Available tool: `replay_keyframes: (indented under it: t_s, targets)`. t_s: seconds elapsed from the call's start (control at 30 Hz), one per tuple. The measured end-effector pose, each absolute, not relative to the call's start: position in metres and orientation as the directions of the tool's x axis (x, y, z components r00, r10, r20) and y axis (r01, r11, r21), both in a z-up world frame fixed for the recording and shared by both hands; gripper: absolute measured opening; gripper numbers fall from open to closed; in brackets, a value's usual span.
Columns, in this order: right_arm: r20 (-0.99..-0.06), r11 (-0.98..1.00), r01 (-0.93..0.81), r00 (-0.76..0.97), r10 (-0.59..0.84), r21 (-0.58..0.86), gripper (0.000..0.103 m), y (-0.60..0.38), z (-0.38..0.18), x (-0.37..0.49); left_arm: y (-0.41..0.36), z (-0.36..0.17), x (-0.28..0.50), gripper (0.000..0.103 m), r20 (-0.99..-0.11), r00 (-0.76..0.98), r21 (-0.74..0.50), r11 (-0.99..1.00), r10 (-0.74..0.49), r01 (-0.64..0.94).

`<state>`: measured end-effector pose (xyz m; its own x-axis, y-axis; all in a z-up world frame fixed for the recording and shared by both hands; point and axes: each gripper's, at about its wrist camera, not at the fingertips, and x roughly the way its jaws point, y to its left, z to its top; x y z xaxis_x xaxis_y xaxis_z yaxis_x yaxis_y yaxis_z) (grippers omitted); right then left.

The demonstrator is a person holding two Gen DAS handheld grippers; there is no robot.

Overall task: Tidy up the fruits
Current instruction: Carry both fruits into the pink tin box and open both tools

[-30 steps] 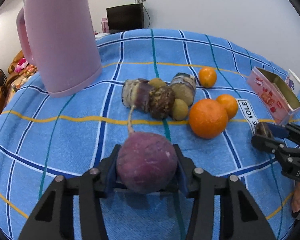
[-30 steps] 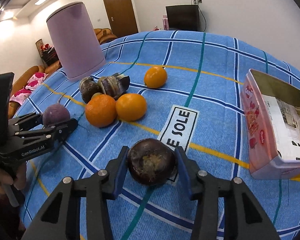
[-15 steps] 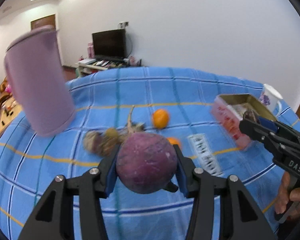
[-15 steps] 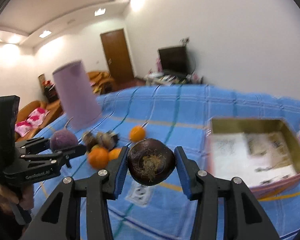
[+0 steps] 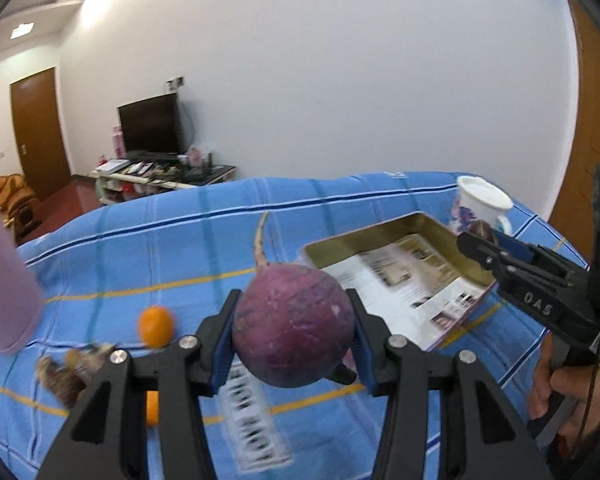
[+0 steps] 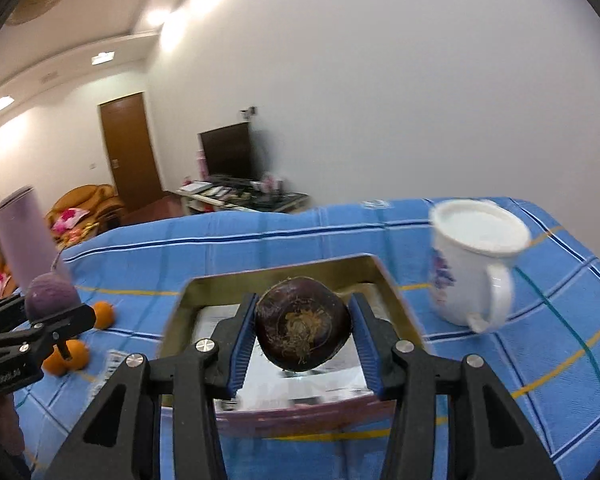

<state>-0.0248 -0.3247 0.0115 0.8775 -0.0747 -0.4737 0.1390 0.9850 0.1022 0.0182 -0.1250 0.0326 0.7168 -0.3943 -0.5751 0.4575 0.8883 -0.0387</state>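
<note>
Left gripper (image 5: 294, 330): black plastic fingers with ribbed blue pads, clamped on a round purple radish (image 5: 294, 326), matte skin with faint speckles, a thin pale taproot sticking up from its far side; the radish sits squarely between the pads, clear of the table. Right gripper (image 6: 303, 326): same build, clenched on a dark brown-purple bulb (image 6: 303, 325), glossy and slightly flattened, with a tuft of dry root fibres facing the camera; probably a water chestnut or similar, though blur makes that uncertain. It hangs over the near half of a rectangular tin box (image 6: 188, 292), gold-toned metal inside, pink printed outside, a sheet of printed paper lying on its bottom. Under both runs a blue cloth (image 5: 172, 248) with yellow, white and dark-blue check lines, and a white label strip with black letters (image 5: 252, 412) on it just beyond the left fingers. Left of the tin lie smooth oranges (image 6: 74, 354) and a blurred heap of brown, rough-skinned pieces (image 5: 72, 368). Right of the tin stands a white enamel mug (image 6: 468, 268) with a floral print, handle to the right. A tall matte lilac container (image 6: 20, 236) stands at far left.
</note>
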Motion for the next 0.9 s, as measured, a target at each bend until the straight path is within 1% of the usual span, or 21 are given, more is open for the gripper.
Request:
replay_keyframes:
  t_s: [0.13, 0.33, 0.47, 0.63, 0.9]
  targets:
    - [-0.497, 0.984, 0.164, 0.861, -0.109, 0.068, 0.048, -0.341, 0.009, -0.019, -0.161, 0.028, 0.024, 0.051, -0.589, 0.695, -0.045, 0.875, -0.413, 0.482]
    - [-0.545, 0.983, 0.183, 0.825, -0.150, 0.006, 0.048, -0.336, -0.003, -0.003, -0.201, 0.008, 0.030, 0.051, -0.629, 0.660, -0.034, 0.863, -0.411, 0.505]
    - [-0.579, 0.985, 0.173, 0.804, -0.132, 0.016, 0.048, -0.338, -0.011, 0.006, -0.212, -0.005, 0.035, 0.051, -0.655, 0.645, -0.024, 0.865, -0.393, 0.502]
    - [-0.598, 0.986, 0.167, 0.793, -0.120, 0.024, 0.048, -0.338, -0.015, 0.005, -0.219, -0.014, 0.040, 0.051, -0.678, 0.634, -0.013, 0.868, -0.372, 0.496]
    - [-0.634, 0.986, 0.152, 0.769, -0.074, 0.068, 0.048, -0.342, -0.022, 0.009, -0.230, -0.020, 0.039, 0.051, -0.684, 0.643, 0.033, 0.867, -0.344, 0.498]
